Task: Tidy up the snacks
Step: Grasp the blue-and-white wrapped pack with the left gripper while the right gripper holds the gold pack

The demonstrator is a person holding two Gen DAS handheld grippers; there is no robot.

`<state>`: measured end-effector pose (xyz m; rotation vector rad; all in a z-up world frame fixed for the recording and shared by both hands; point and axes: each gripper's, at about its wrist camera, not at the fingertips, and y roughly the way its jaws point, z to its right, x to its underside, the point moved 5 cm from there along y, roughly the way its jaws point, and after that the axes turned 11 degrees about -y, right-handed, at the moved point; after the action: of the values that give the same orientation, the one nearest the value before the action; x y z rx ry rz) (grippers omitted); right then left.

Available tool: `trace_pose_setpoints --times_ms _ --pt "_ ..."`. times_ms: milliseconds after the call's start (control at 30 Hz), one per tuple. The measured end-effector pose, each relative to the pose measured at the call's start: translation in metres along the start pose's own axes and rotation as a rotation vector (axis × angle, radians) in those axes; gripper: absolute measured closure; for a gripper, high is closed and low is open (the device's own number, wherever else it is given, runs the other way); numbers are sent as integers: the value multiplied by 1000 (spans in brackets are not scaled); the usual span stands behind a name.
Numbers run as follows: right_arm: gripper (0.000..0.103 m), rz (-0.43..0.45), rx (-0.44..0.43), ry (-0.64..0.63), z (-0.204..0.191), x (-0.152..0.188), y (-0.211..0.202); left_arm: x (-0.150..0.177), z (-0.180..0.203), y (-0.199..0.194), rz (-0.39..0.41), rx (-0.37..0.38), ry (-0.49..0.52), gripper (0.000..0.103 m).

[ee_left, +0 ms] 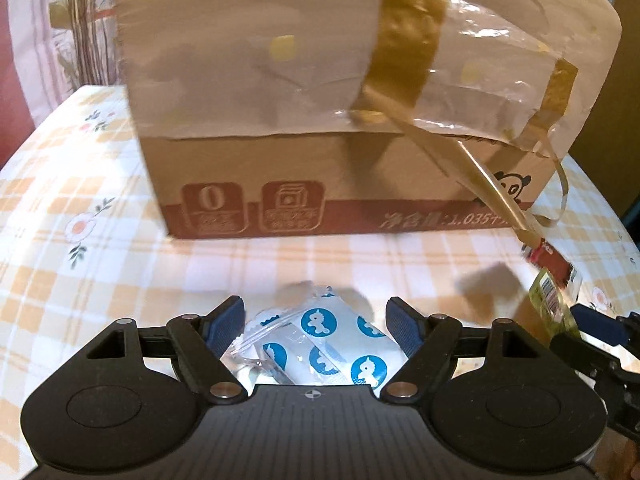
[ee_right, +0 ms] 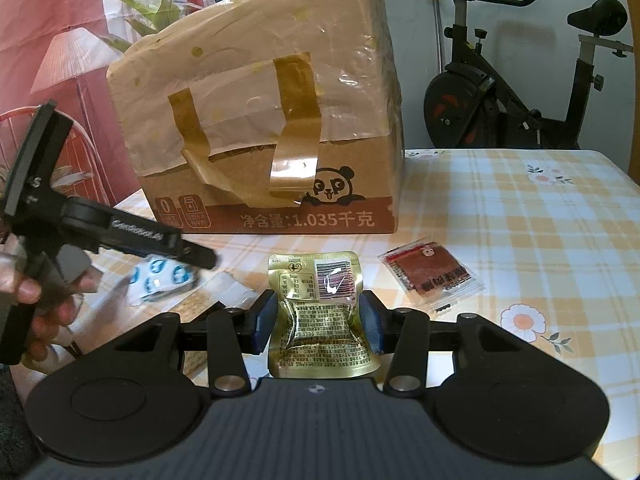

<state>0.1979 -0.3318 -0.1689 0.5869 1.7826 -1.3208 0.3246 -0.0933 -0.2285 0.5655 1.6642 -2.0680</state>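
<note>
While left tongs [ee_left: 316, 316] gape – blue-dotted packet [ee_left: 320, 344] between, untouched.

- The left black two-finger gripper [ee_left: 316, 320] pointed steeply down, its blue-padded jaws spread wide, neither pad pressing anything.
- A person's hand [ee_right: 36, 300] wrapped around its handle.
- The right black two-finger gripper [ee_right: 318, 320] tilted down less, its jaws partly closed, both blue pads pressing what sat between them.

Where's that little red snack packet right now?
In the right wrist view the red snack packet lies flat on the checked tablecloth, just right of the gold pouch that the right gripper holds, in front of the cardboard box.
</note>
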Motion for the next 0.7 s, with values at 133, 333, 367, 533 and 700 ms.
trace_pose_setpoints --times_ms 133,333,367,533,700 --pt "55 -1 -1 -1 0 1 1 -1 -16 -9 -39 30 -60 23" --pt "55 -1 -1 -1 0 0 1 -1 -41 -33 -59 50 -184 23" --pt "55 0 -1 -1 -1 1 1 -1 -40 -39 -55 52 -199 23" --pt "55 -1 -1 -1 -1 1 1 -2 -50 -55 -95 101 -323 23" --pt "55 -3 -1 -6 -2 1 1 4 -46 -47 -139 143 -427 25"
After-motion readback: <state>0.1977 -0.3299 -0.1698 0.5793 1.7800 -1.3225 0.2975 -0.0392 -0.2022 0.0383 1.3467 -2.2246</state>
